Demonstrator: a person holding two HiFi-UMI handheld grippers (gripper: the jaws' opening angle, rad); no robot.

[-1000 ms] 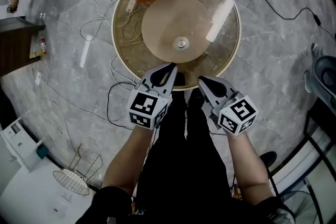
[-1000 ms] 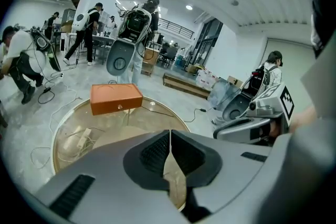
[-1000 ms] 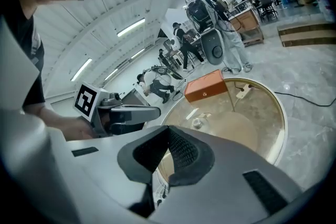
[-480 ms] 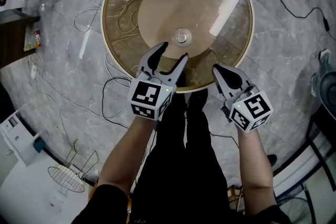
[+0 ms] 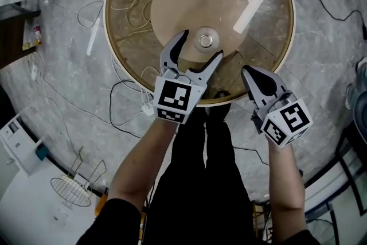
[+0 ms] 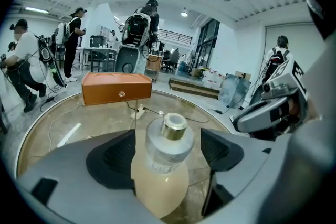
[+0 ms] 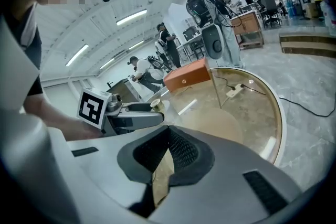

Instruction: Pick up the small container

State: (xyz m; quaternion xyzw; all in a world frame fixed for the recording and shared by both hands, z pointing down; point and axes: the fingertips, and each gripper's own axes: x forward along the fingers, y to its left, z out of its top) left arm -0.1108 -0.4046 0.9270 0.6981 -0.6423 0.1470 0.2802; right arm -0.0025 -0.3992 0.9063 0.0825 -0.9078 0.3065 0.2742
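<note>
Left gripper view shows the small container (image 6: 167, 144), a clear rounded glass jar with a shiny gold cap, upright at the centre of the round glass table (image 6: 58, 128), untouched between the wide, just-opened jaws of the left gripper (image 5: 202, 45), while the right gripper (image 5: 250, 72) is closed and empty.

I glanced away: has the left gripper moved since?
Yes: left gripper advanced from the table's near rim to its centre, jaws just opening around the gold-capped bottle.
</note>
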